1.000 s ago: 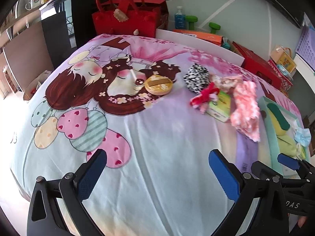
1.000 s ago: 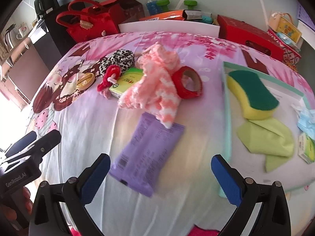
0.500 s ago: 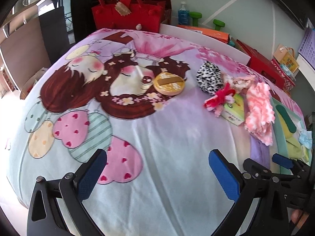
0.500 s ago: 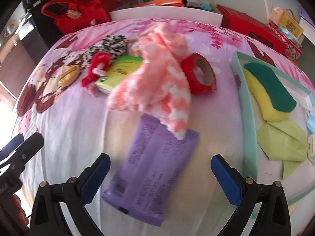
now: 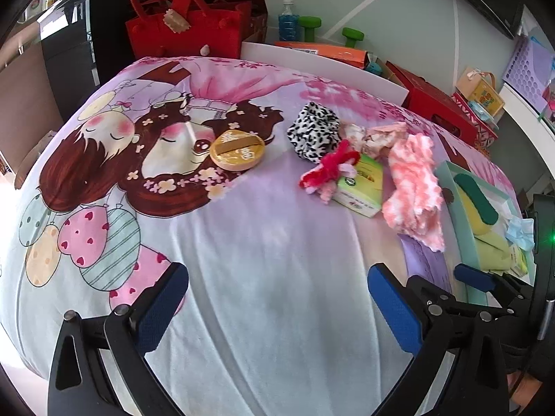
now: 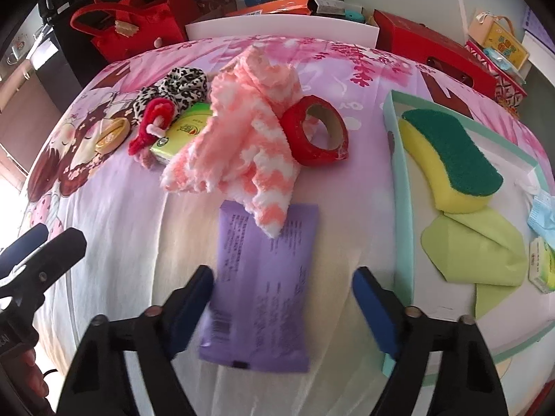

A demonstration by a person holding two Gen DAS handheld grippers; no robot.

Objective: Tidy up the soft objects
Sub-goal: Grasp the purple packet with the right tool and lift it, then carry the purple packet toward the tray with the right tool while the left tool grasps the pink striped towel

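A purple soft pack [image 6: 263, 287] lies on the cartoon bedsheet, a pink-and-white fluffy sock [image 6: 242, 138] overlapping its far end. My right gripper [image 6: 282, 303] is open, its jaws on either side of the pack's near half, not gripping it. A teal tray [image 6: 402, 187] on the right holds a yellow-green sponge [image 6: 451, 159] and a green cloth [image 6: 482, 249]. My left gripper [image 5: 277, 308] is open and empty above bare sheet. In the left wrist view, the sock [image 5: 416, 187] and the tray [image 5: 451, 187] are at far right.
A red tape roll [image 6: 315, 131], green tissue pack [image 6: 184, 131], red-pink hair tie [image 6: 152, 124], leopard scrunchie [image 6: 180, 86] and gold round tin [image 5: 237, 149] lie further back. A red bag [image 5: 187, 24], boxes and bottles stand beyond the bed.
My right gripper has moved forward and its jaws have narrowed around the purple pack. The left gripper has shifted slightly and stays open.
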